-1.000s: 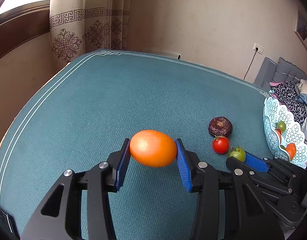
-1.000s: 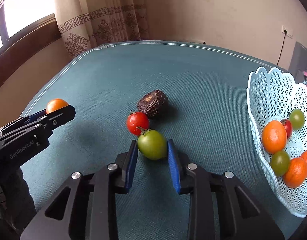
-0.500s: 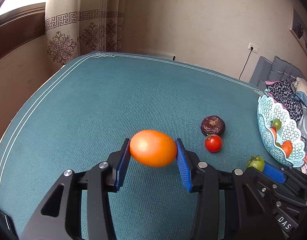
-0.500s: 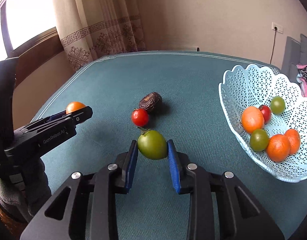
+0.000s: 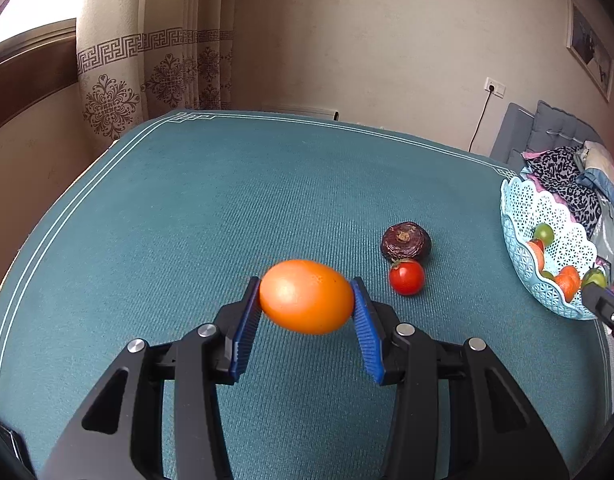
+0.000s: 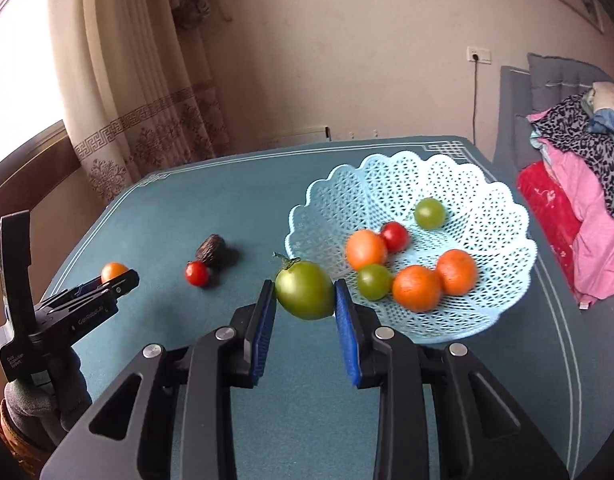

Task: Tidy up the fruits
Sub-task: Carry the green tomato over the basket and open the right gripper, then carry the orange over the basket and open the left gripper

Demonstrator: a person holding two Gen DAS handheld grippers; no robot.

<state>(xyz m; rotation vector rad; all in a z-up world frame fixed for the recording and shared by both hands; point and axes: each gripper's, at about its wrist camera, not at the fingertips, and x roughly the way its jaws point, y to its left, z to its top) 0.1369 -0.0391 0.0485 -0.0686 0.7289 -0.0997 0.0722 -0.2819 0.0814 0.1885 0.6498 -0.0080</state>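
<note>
Both grippers carrying fruit near the basket [image 6: 503, 300]
Right gripper [image 6: 305, 298] clamps a green tomato [image 6: 305, 295] at the basket's near rim; left gripper [image 5: 306, 298] pinches an orange fruit [image 5: 306, 296], well left of it

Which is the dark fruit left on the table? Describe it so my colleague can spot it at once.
On the teal tablecloth, look to the left of the pale blue lattice basket. Two loose fruits sit side by side there. Yours is the dark wrinkled fruit, brownish-purple and dull, just behind the smooth, shiny red tomato.

Oranges [image 6: 416, 288] four, green tomatoes [image 6: 305, 295] three, red tomatoes [image 6: 196, 273] two — one basket [image 6: 499, 216].
</note>
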